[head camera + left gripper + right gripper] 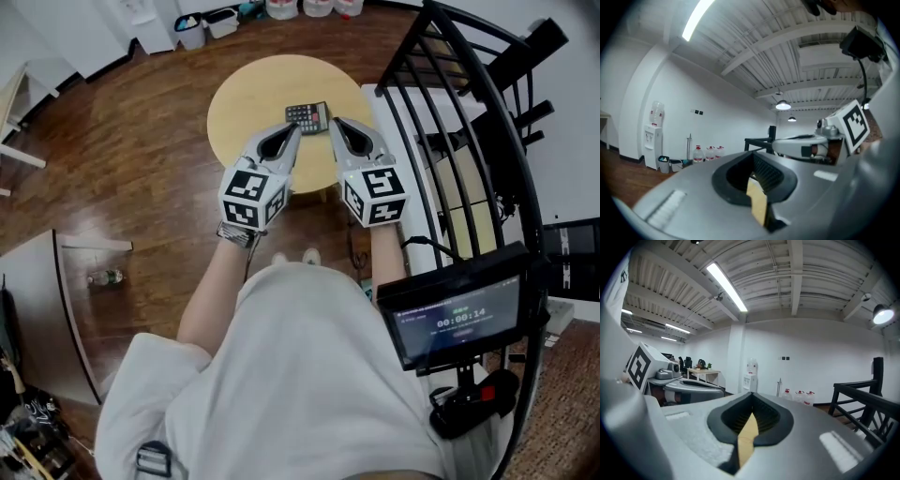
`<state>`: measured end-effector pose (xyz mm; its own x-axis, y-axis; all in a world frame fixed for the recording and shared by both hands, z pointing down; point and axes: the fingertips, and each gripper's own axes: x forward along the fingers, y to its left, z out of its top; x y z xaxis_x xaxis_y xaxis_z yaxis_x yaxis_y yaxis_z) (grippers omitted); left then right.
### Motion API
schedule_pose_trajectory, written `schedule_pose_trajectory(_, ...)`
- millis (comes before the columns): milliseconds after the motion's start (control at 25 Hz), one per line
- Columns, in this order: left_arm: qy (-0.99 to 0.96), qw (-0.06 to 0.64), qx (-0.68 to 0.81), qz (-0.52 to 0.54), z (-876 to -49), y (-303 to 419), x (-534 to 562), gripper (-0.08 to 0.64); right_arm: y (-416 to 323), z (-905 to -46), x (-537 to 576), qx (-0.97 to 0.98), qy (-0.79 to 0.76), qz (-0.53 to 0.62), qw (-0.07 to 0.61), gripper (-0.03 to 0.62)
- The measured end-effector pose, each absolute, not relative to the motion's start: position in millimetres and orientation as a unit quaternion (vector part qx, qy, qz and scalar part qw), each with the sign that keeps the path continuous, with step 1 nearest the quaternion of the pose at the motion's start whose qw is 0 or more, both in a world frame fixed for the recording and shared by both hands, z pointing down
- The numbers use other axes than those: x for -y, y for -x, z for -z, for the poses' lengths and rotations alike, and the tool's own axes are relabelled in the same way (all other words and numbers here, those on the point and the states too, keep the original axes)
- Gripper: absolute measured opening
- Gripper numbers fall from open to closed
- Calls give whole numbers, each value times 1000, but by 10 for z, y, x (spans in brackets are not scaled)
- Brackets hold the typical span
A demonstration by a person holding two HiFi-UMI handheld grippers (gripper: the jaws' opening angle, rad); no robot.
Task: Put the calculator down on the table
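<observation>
- Dark wood floor [141, 150], white walls, round pale wooden table [246, 98] out in the middle.
- Calculator [308, 117] lying flat on that table, keys up, close to the edge nearest the person.
- Left gripper [296, 129] with its tip just beside the calculator's near left corner, jaws pressed together, nothing between them.
- Right gripper [334, 124] with its tip just beside the calculator's right edge, jaws together as well, also empty.
- Hard to say from overhead whether either tip touches the calculator or just hangs above it.
- Containers, all over by the far wall:
  - dark-lined bin [190, 31] and white bin [222, 21] side by side, contents too small to make out.
  - three big water jugs [710, 153] in a row on the floor just past the bins, red caps on, fill level not readable.
  - water dispenser [652, 136] on the other side of the bins, bottle sitting upside down on top.
- Small plastic bottle [105, 277] lying on its side on the floor, well off to the left.
- Black metal railing [487, 112] along the right, small screen [457, 319] in front of it showing a timer.
</observation>
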<state>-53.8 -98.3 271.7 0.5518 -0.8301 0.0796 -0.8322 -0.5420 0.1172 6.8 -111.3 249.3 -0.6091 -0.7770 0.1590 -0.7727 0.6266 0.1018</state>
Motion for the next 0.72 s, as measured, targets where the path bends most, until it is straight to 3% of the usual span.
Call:
schedule_pose_trajectory(400,-874,79,480,-12,-2770,665,795,5,-141,-2534,910,898,-431,-10,83,0)
schedule_pose_trajectory(720,-875,29,483,-31,-2760,769,779,5,-162,-2501,921,902,-428,-13,57,0)
